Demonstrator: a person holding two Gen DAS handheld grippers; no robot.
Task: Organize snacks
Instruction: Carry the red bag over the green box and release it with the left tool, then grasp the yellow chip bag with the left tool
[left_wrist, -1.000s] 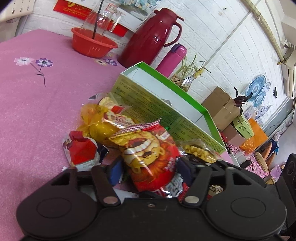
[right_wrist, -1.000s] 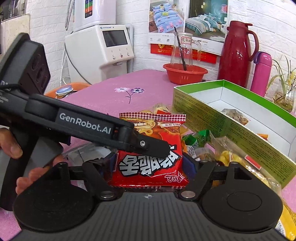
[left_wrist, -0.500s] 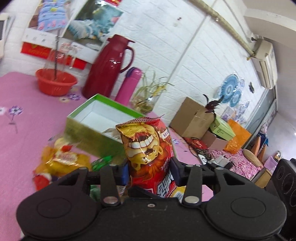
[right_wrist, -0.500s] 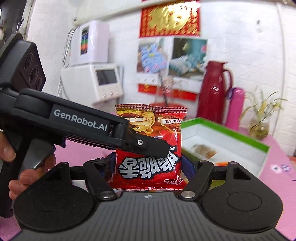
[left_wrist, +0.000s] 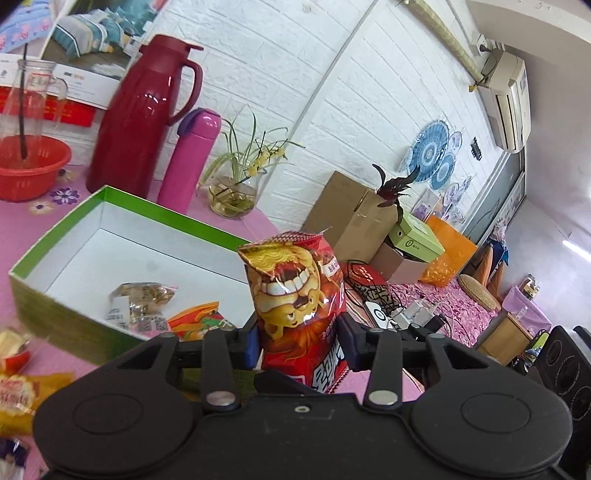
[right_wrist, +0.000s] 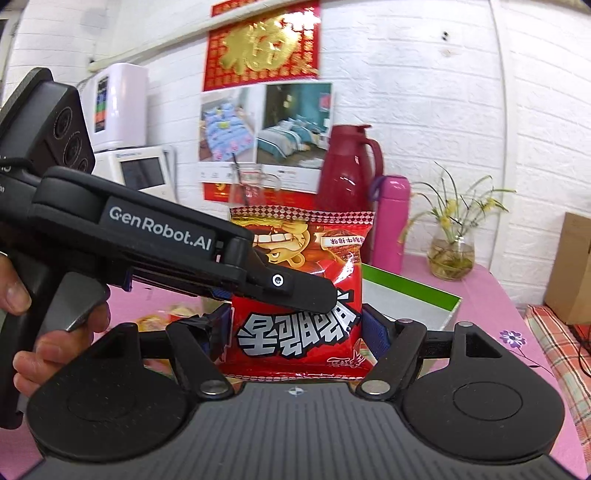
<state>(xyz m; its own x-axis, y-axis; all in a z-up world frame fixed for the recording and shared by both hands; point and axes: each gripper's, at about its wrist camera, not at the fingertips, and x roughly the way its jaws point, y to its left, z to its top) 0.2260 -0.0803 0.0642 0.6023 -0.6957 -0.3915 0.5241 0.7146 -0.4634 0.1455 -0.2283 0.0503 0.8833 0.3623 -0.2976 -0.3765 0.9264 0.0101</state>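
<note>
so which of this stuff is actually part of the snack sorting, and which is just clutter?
In the job:
red snack bag, clamped by left gripper and right gripper
green box
two packets in it
yellow packets beside the box

Lying about:
red thermos
pink bottle
plant vase
red basin

I see a red snack bag (left_wrist: 299, 306) printed with a yellow grinning face, a green-rimmed box (left_wrist: 122, 236) white inside, a pink flowered tablecloth (right_wrist: 491, 295), a dark red thermos (left_wrist: 140, 114).
</note>
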